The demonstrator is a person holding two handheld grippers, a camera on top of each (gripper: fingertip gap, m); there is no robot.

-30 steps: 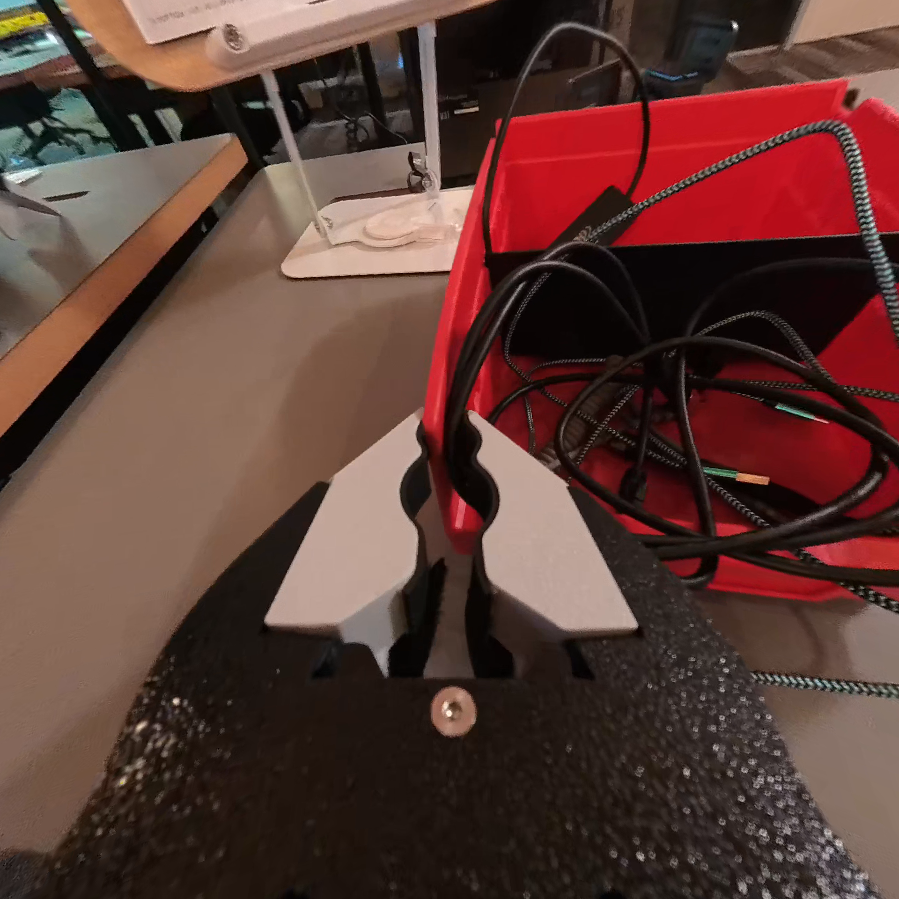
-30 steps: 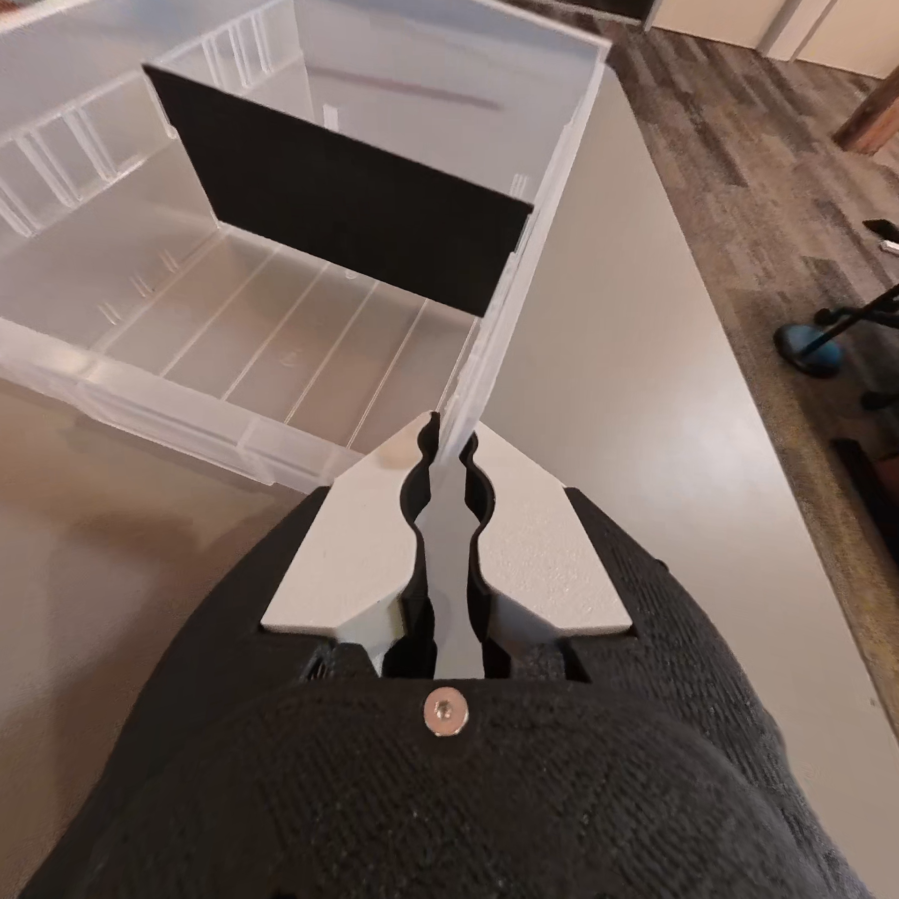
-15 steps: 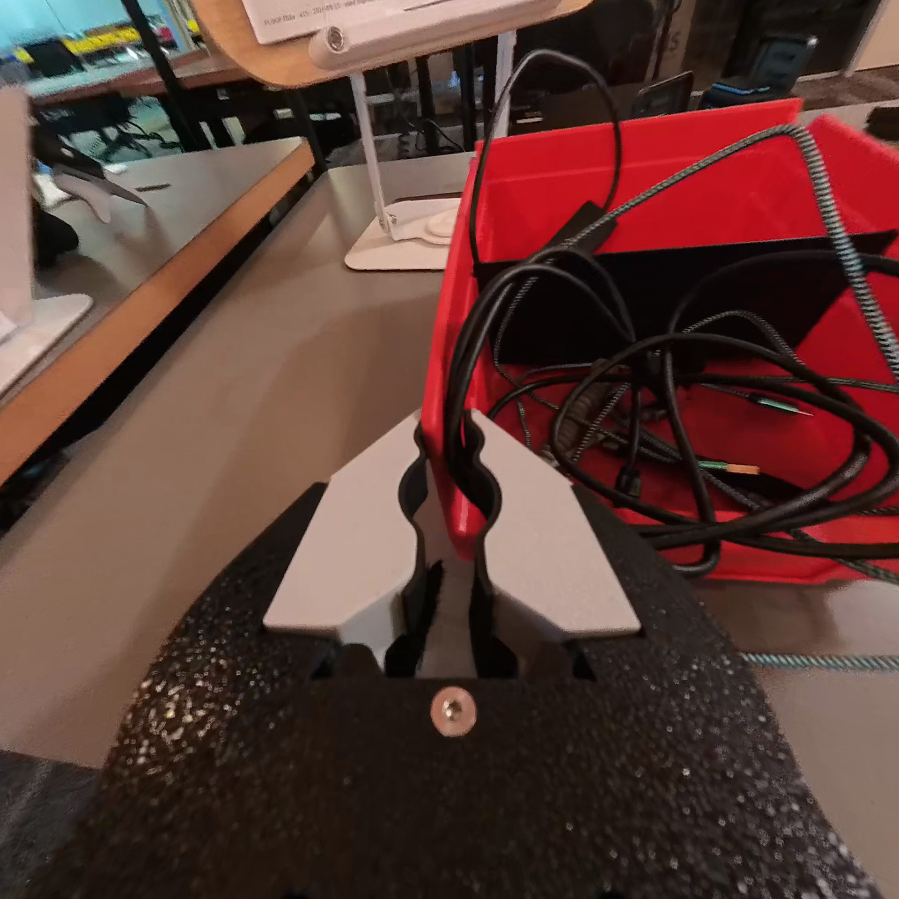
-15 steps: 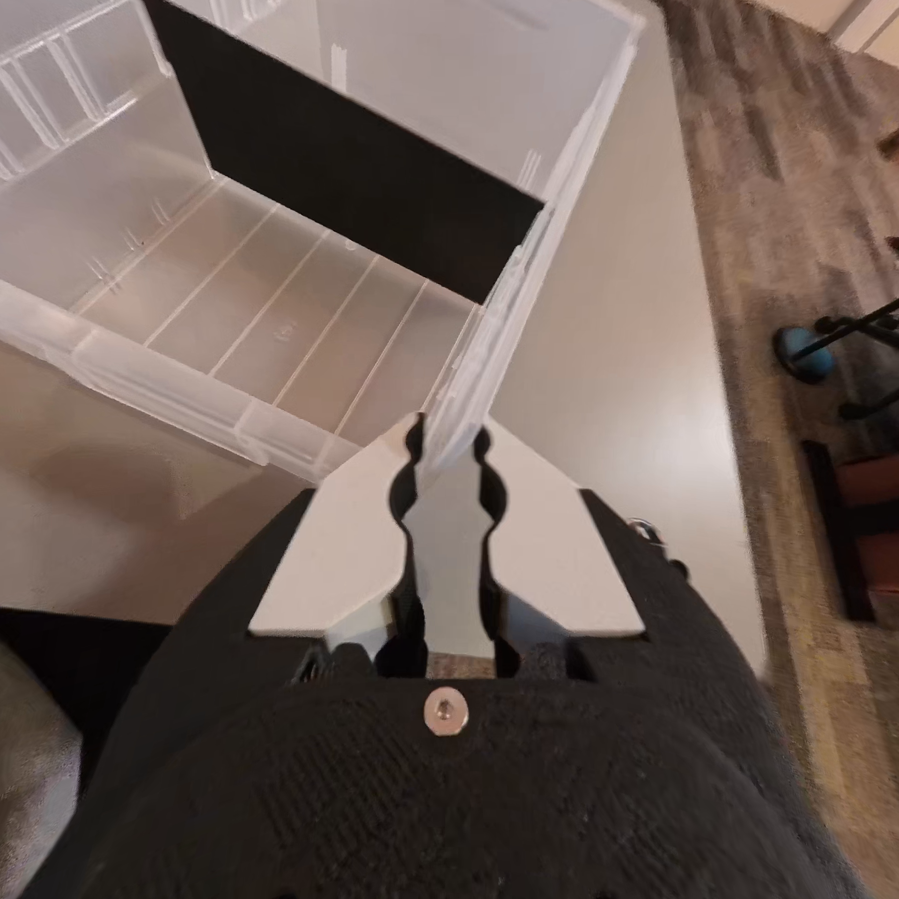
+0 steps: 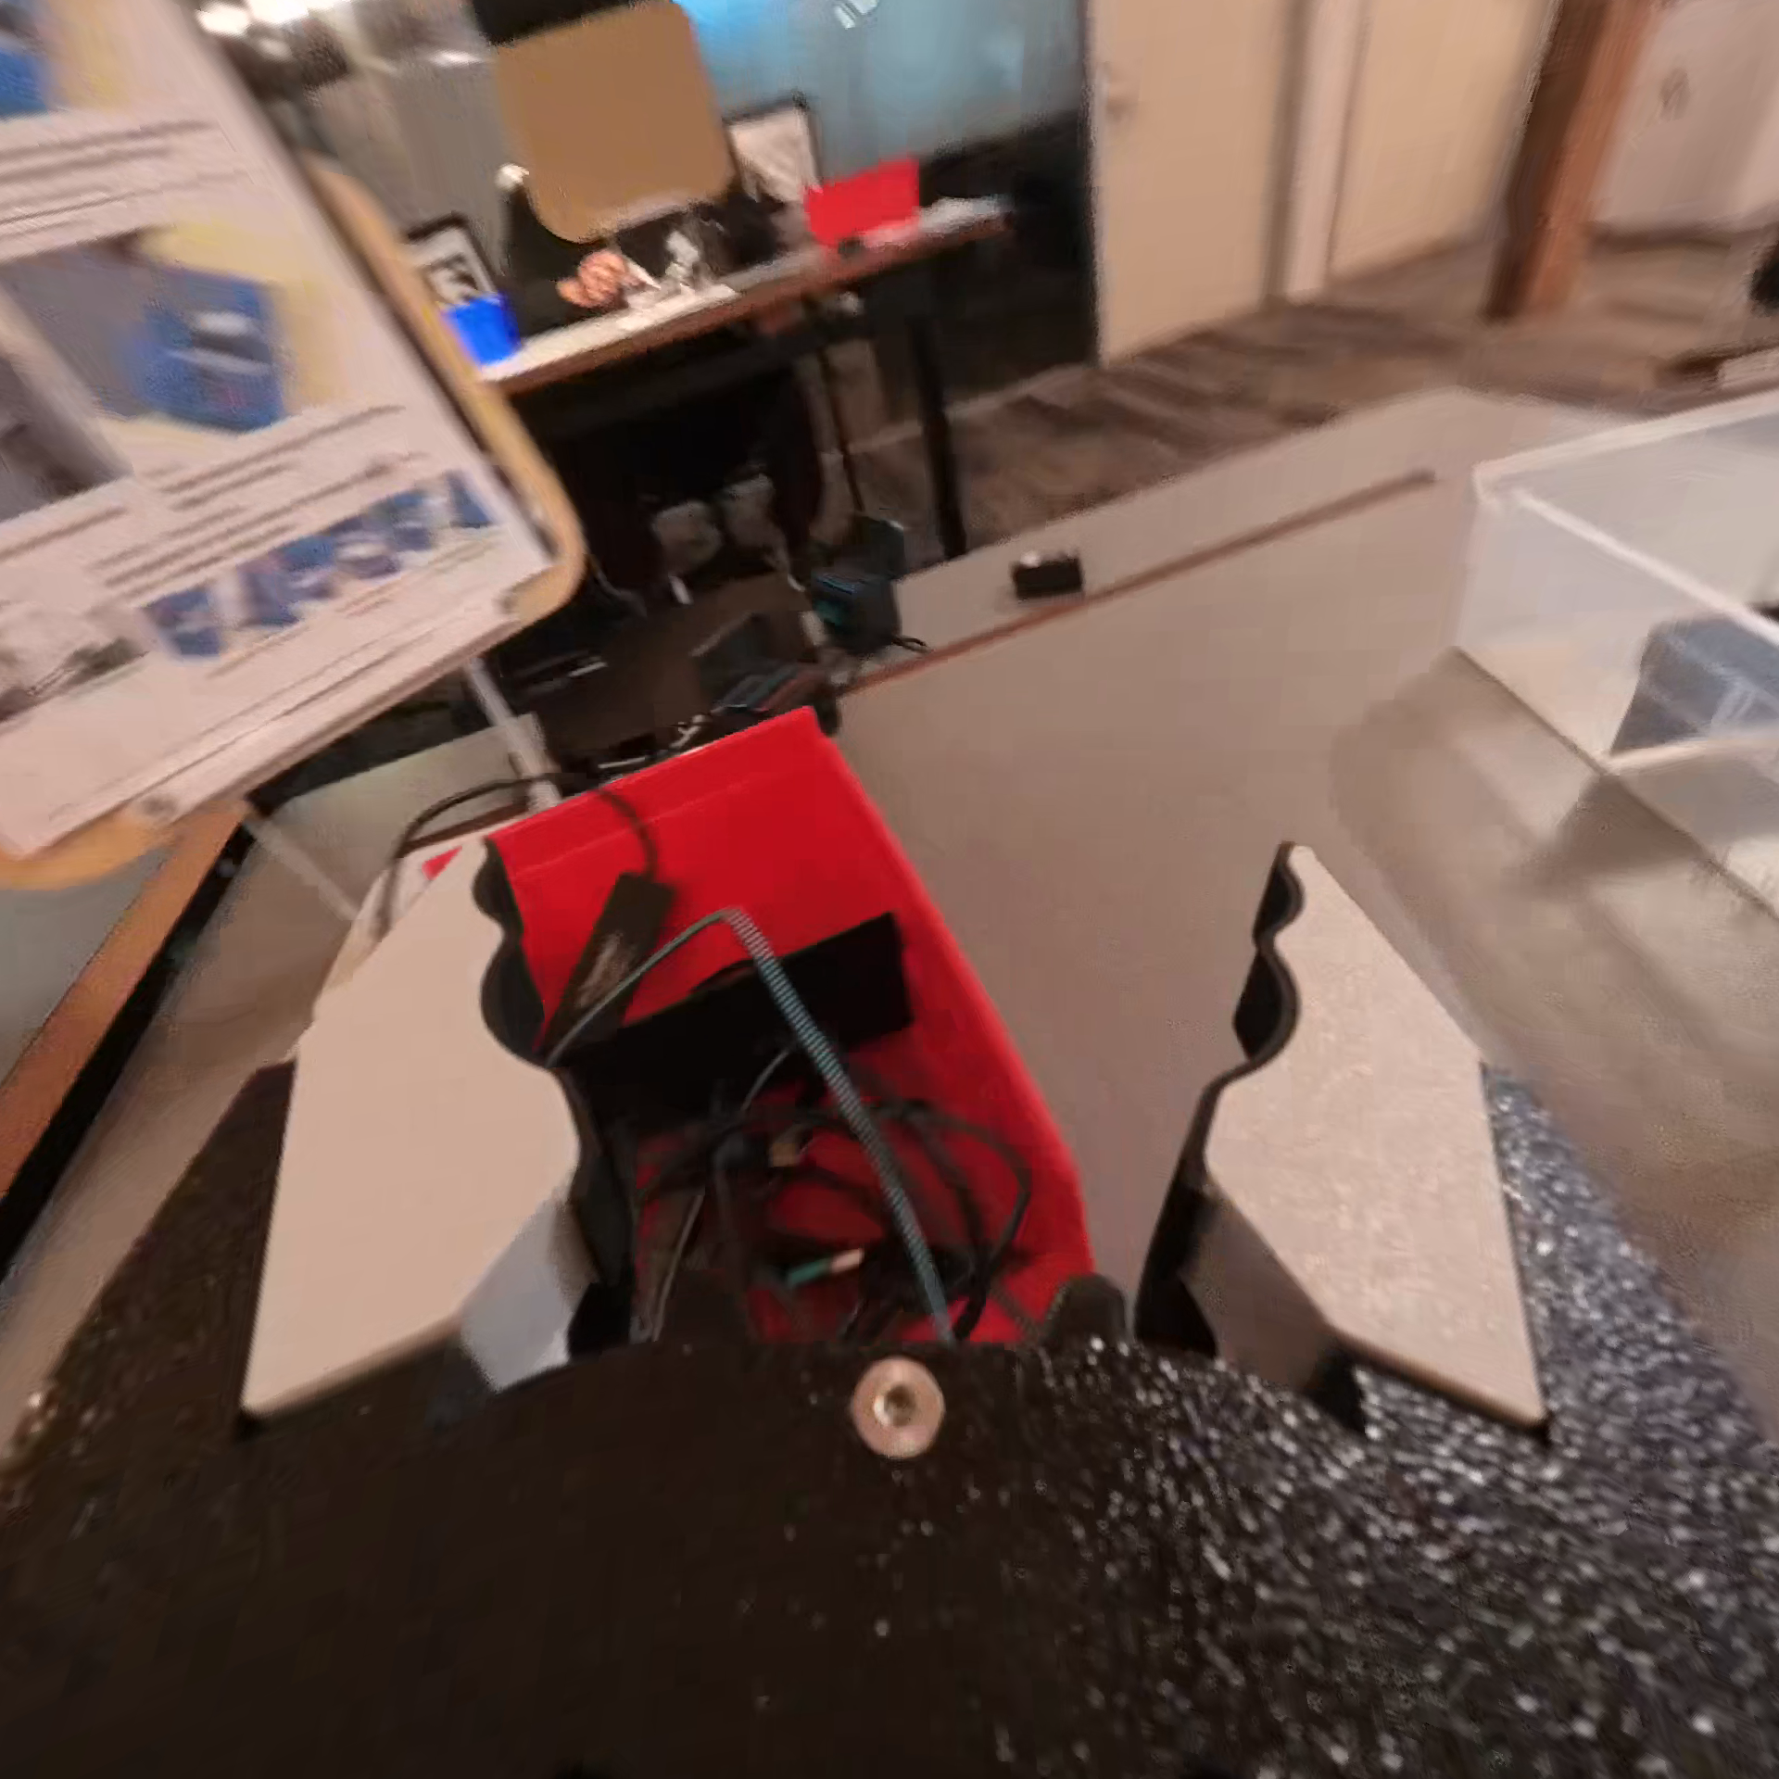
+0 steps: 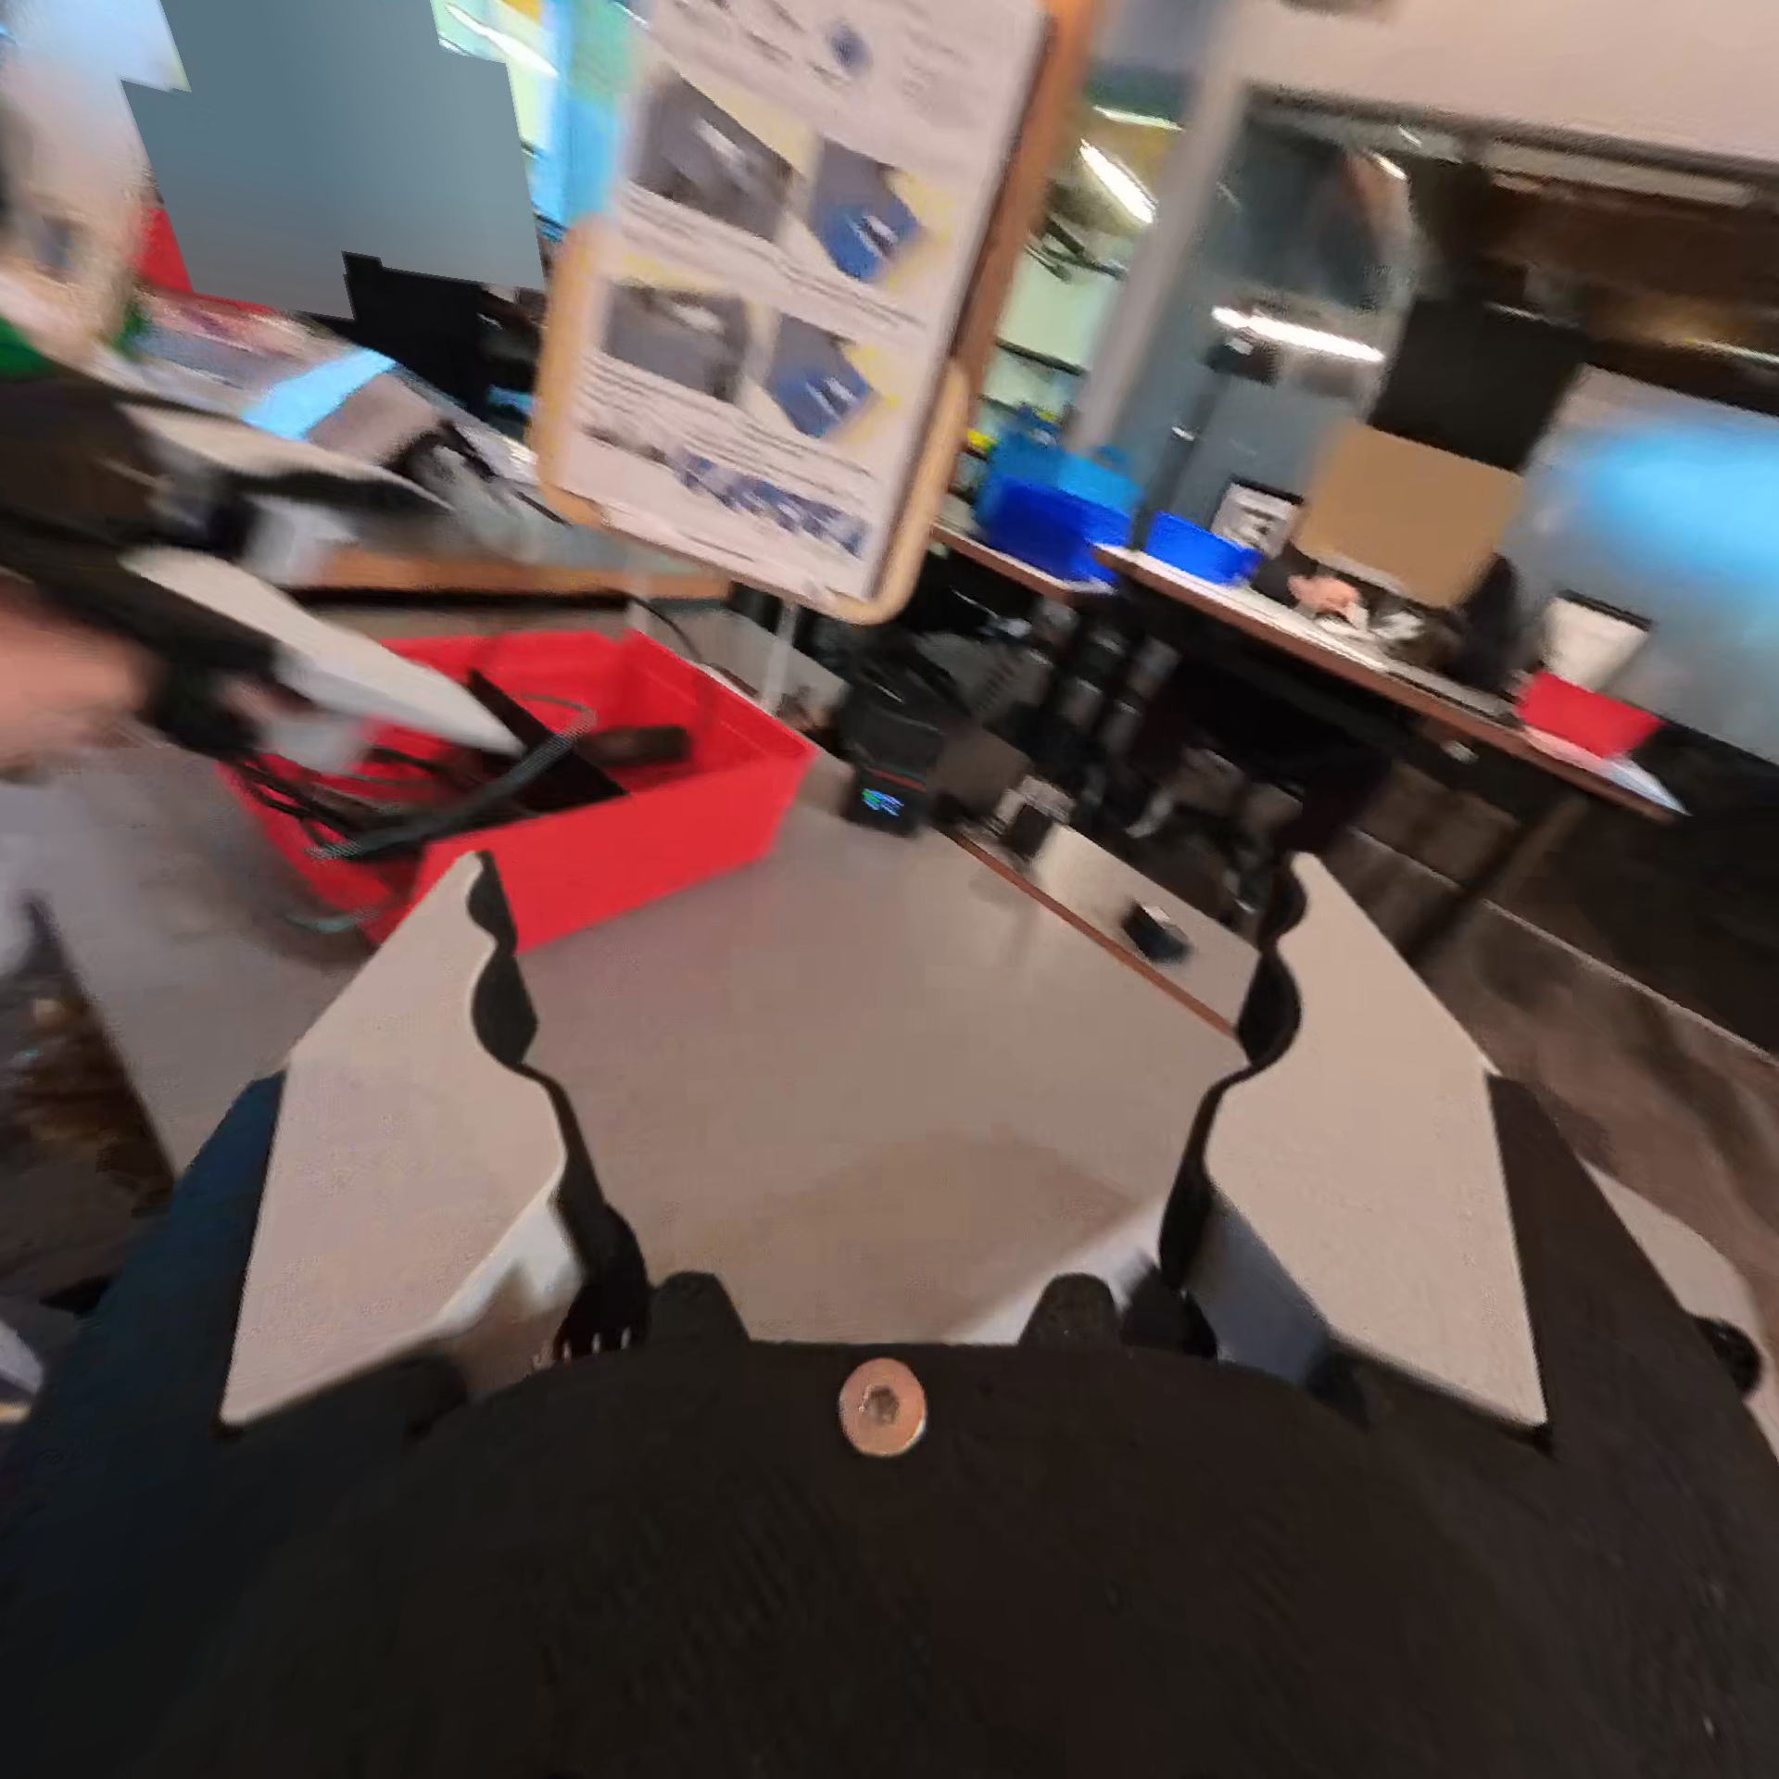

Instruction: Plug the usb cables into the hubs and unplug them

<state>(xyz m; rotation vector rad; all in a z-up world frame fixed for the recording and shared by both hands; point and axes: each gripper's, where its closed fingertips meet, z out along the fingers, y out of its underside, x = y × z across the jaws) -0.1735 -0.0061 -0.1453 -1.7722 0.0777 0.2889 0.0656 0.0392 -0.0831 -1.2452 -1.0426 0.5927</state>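
A red bin (image 5: 828, 837) sits on the grey table, holding tangled black and teal braided usb cables (image 5: 837, 1136) and a black divider. My left gripper (image 5: 886, 895) is open and empty, raised above the bin and looking down into it. My right gripper (image 6: 886, 895) is open and empty, raised above the bare table to the right of the red bin (image 6: 664, 828). The left gripper (image 6: 385, 683) shows in the right wrist view, hovering over the bin's cables (image 6: 433, 799). No hub is clearly visible.
A clear plastic bin (image 5: 1617, 597) stands at the right on the table. A paper sheet on a wooden clipboard stand (image 5: 241, 462) rises behind the red bin (image 6: 770, 318). A small black object (image 6: 1155, 929) lies near the table's far edge. Other desks and a person sit beyond.
Both grippers let go of the bin walls they were pinching, opened wide and lifted up and back. The left released the red bin, the right the clear bin.
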